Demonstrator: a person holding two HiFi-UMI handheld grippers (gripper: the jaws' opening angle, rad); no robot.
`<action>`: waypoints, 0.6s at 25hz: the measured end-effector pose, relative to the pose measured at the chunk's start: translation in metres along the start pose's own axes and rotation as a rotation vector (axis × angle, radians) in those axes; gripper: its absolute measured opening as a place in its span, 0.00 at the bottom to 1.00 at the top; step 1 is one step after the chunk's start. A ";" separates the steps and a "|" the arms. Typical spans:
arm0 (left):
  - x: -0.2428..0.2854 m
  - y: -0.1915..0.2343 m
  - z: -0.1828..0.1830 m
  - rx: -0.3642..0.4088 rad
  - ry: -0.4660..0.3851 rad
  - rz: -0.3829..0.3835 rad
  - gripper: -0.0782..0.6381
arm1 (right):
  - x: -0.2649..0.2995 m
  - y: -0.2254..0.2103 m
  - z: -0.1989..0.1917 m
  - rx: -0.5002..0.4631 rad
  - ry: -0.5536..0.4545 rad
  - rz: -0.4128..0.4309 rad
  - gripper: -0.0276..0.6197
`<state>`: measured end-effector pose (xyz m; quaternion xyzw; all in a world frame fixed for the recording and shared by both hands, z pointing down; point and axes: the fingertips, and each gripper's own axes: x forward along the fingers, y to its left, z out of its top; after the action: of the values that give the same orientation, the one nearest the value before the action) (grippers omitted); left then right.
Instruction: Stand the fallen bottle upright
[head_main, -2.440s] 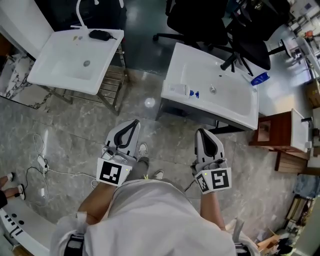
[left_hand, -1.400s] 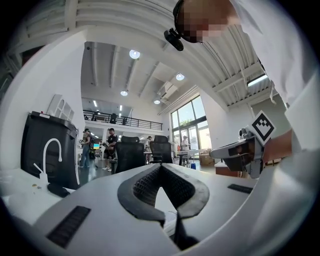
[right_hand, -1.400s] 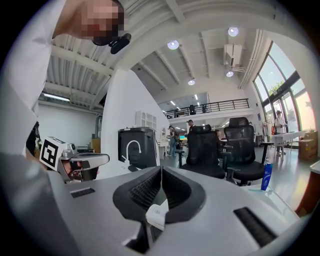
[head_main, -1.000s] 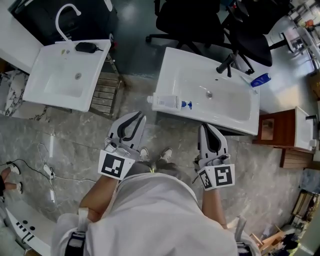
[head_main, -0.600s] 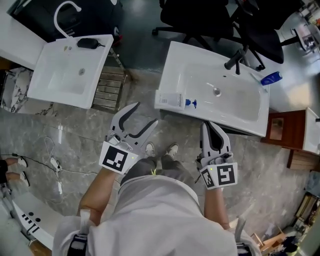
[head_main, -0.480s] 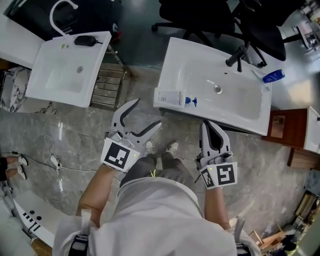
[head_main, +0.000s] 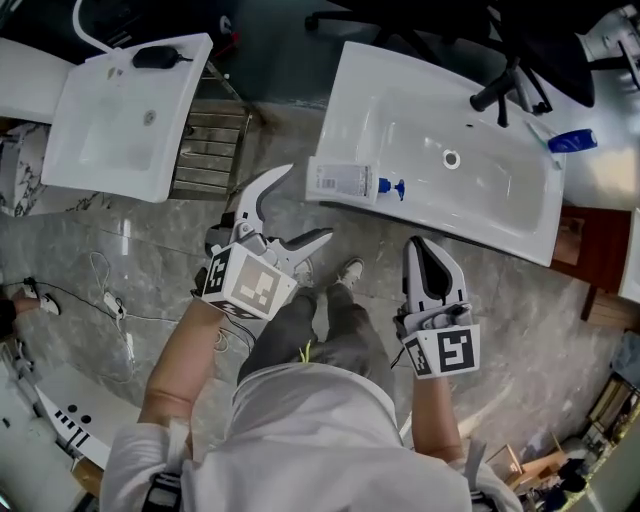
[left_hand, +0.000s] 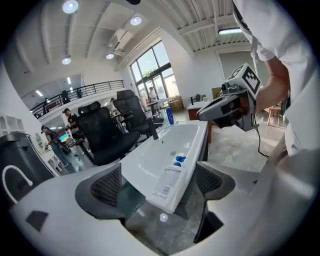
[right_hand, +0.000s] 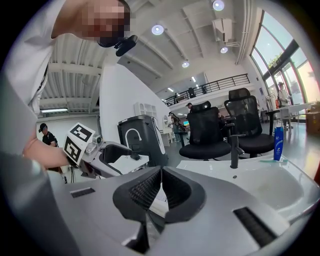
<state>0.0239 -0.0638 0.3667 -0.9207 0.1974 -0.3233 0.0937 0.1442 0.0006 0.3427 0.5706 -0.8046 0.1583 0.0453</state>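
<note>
A white pump bottle (head_main: 343, 181) with a blue pump head (head_main: 390, 187) lies on its side on the front left corner of a white sink (head_main: 470, 190). My left gripper (head_main: 305, 205) hovers just short of it, open, and its jaws have just been opening. Nothing sits between the jaws. In the left gripper view the bottle (left_hand: 170, 182) lies ahead in line with the gap of the left gripper (left_hand: 159, 185). My right gripper (head_main: 420, 250) hangs over the floor in front of the sink, shut and empty, as the right gripper view (right_hand: 161, 187) confirms.
A black faucet (head_main: 505, 88) and a blue bottle (head_main: 573, 140) stand at the sink's far side. A second white sink (head_main: 120, 110) on a metal rack stands to the left. Black office chairs (left_hand: 107, 135) are behind. Cables (head_main: 110, 300) lie on the marble floor.
The left gripper's jaws went from shut to wide open while it moved forward and down toward the lying bottle. The right gripper sank a little and stayed shut.
</note>
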 end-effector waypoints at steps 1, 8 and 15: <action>0.006 0.000 -0.002 0.005 0.011 -0.016 0.76 | 0.003 -0.001 -0.004 0.005 0.004 0.001 0.10; 0.047 -0.006 -0.016 0.055 0.092 -0.131 0.78 | 0.023 -0.011 -0.032 0.039 0.027 0.013 0.10; 0.088 -0.026 -0.037 0.094 0.167 -0.231 0.78 | 0.033 -0.023 -0.061 0.048 0.049 0.015 0.10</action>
<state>0.0711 -0.0794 0.4526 -0.9018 0.0819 -0.4163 0.0821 0.1479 -0.0176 0.4139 0.5616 -0.8033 0.1920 0.0500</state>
